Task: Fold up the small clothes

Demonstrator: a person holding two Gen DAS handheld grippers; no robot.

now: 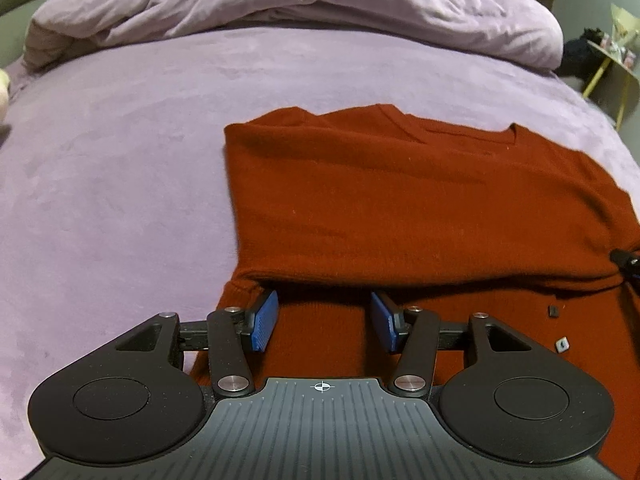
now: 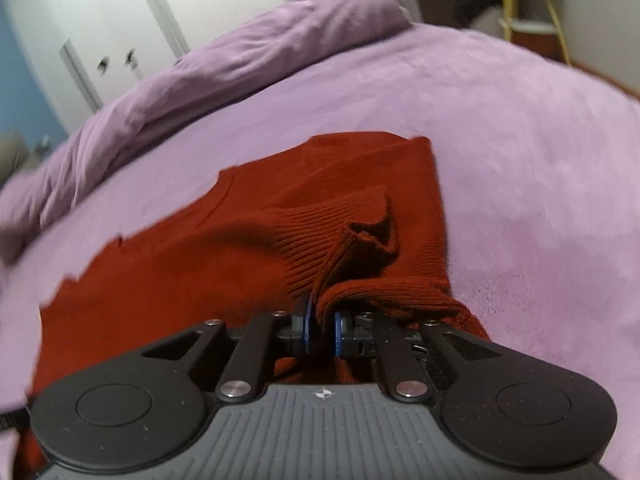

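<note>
A rust-red knit sweater [image 1: 400, 208] lies on the purple bed cover [image 1: 120, 184], with a folded layer over its lower part. My left gripper [image 1: 324, 314] hovers at the near edge of that fold. Its blue pads [image 1: 265, 320] stand apart over the cloth and press on nothing, so it is open. In the right wrist view the sweater [image 2: 160, 272] spreads to the left, and a ribbed cuff [image 2: 344, 248] rises from it in a bunch. My right gripper [image 2: 322, 328] is shut on the ribbed edge of that cuff.
A rumpled purple duvet [image 1: 280, 4] is heaped along the far side of the bed. A small black square [image 1: 554, 311] and a small white cube [image 1: 562, 345] lie on the sweater near its right side. A yellow-legged stand [image 1: 612, 64] is beyond the bed's right edge, with white cupboard doors [image 2: 120, 32] behind.
</note>
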